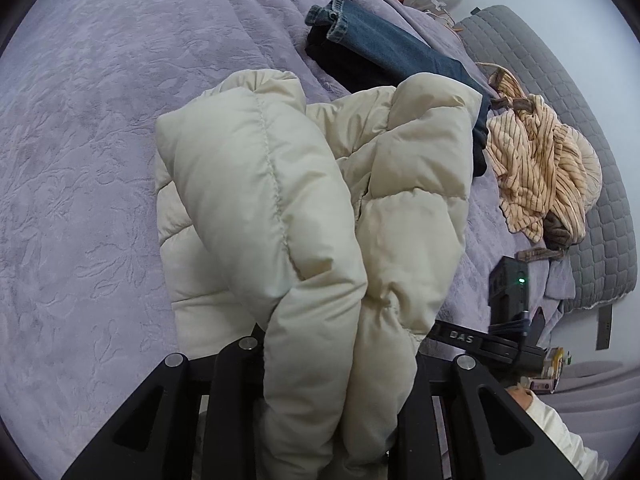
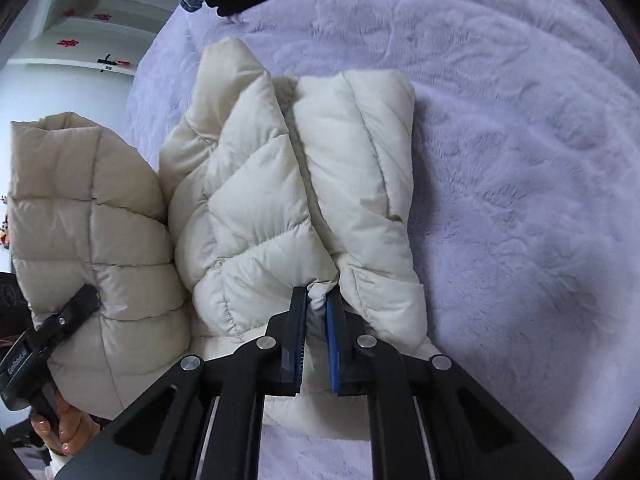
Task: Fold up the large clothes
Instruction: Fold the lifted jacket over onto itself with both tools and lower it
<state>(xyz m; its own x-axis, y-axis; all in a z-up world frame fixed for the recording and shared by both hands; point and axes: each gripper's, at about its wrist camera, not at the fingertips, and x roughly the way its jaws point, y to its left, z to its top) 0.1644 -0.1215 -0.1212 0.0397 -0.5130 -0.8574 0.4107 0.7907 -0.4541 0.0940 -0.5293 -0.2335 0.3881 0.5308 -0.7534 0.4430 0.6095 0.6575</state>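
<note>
**Mia:** What is on the bed?

**Ben:** A big puffy cream jacket (image 2: 288, 200). It lies on the purple blanket (image 2: 520, 160), folded in thick layers. Some jeans (image 1: 380, 48) lie past it, and a striped shirt (image 1: 536, 168) sits off to the side.

**Mia:** What is the step now?

**Ben:** I think it is folding the jacket over. The best way is to keep both edges even, lay the puffy part down flat, and press the air out so it does not pop back up.

**Mia:** What does the left gripper (image 2: 86, 298) do?

**Ben:** It pinches a fat fold of the jacket and lifts it up. Its jaws are a little apart because the fold fills them.

**Mia:** And the right gripper (image 2: 316, 312)?

**Ben:** Its jaws are only a little way open. A thin bit of jacket cloth sits between the blue pads (image 2: 332, 340). The pads look like they are not squeezing it hard any more, so I think it is letting go. I cannot be fully sure.
</note>
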